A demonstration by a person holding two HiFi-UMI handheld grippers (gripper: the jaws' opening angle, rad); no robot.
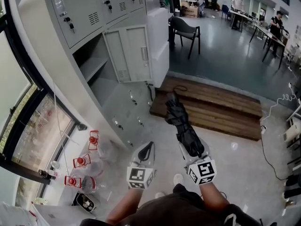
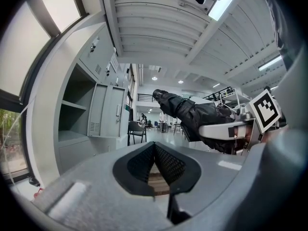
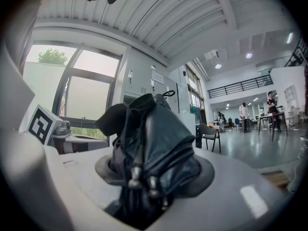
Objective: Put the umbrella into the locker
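A folded black umbrella [image 1: 183,124] points away from me toward the wooden step, with my right gripper [image 1: 190,148] shut on its near end. In the right gripper view the umbrella [image 3: 150,138] fills the jaws and its rib tips hang at the front. My left gripper [image 1: 146,150] is beside it on the left, shut and holding nothing; its pads [image 2: 169,163] meet at the tip. The umbrella [image 2: 191,113] also shows to the right in the left gripper view. The grey locker [image 1: 95,68] stands ahead on the left with its door [image 1: 128,53] swung open and a shelf inside.
A wooden platform [image 1: 214,103] lies on the floor ahead. A black chair [image 1: 185,29] stands beyond a white cabinet [image 1: 158,41]. Red-topped items [image 1: 81,162] sit by the window at the lower left. A cable [image 1: 278,101] trails at the right. People stand at far tables.
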